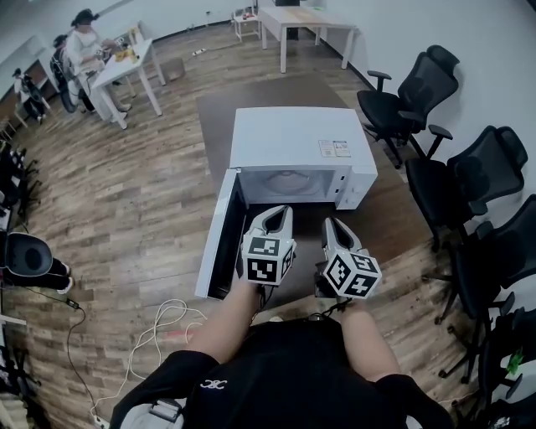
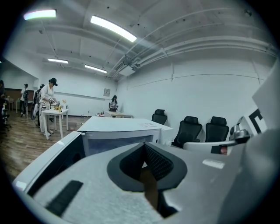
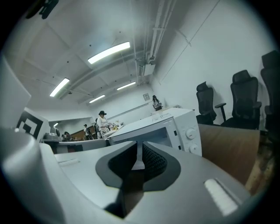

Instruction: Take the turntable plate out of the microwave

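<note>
A white microwave (image 1: 293,142) stands on a dark brown table (image 1: 394,214), its door (image 1: 219,243) swung open to the left. Inside the cavity lies the pale turntable plate (image 1: 286,178), partly in shadow. My left gripper (image 1: 279,211) points at the open cavity from just in front of it, empty, jaws together. My right gripper (image 1: 335,224) hovers beside it, lower right of the opening, with a narrow slit between its jaws and nothing in them. The left gripper view shows the microwave (image 2: 118,131) ahead of the left gripper (image 2: 143,148). The right gripper view shows the microwave's control knobs (image 3: 190,133) beyond the right gripper (image 3: 137,151).
Black office chairs (image 1: 469,176) line the right side of the table. A white cable (image 1: 159,323) lies on the wooden floor at lower left. People stand at a white table (image 1: 126,63) far back left; another white table (image 1: 306,21) is at the back.
</note>
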A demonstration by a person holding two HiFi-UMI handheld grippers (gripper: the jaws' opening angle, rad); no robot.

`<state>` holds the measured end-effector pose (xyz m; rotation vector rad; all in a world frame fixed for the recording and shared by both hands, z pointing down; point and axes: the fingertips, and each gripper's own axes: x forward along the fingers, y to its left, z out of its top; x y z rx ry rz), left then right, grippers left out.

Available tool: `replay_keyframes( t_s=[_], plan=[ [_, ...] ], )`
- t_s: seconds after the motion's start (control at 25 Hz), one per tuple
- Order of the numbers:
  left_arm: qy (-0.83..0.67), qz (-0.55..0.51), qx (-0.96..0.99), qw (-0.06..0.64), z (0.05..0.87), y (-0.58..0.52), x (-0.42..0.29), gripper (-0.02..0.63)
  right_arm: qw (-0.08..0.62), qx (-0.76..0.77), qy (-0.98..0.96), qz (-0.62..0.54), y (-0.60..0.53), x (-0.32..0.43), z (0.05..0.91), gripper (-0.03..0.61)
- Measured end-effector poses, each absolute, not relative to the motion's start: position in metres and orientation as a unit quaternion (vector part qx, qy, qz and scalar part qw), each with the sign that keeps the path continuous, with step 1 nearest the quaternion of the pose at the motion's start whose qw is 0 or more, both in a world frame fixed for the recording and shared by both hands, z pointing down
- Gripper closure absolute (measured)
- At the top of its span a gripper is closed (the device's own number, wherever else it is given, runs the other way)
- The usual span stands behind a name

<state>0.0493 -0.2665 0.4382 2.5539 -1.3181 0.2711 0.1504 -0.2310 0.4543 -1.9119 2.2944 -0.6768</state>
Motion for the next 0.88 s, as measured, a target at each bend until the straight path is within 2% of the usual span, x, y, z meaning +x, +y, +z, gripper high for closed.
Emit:
replay_keyframes(
  t_s=[0.32,0.48,0.68,0.88],
  plan=[
    [-0.472,0.091,0.865,0.146,0.457,-0.281,0.036,0.606,0.084,-0.588,0.741,-0.314,-0.266,0.146,0.489,0.521],
    [-0.48,0.087,0.86,0.151,0.462,-0.293,0.034,0.606,0.13,-0.567,0.727,-0.365,-0.294,0.149,0.501,0.495],
    [-0.489,0.098,0.854,0.15,0.472,-0.312,0.036,0.606,0.193,-0.532,0.704,-0.429,-0.338,0.151,0.524,0.426],
    [-0.495,0.115,0.847,0.158,0.486,-0.327,0.035,0.606,0.183,-0.525,0.683,-0.473,-0.383,0.144,0.565,0.357]
  ],
)
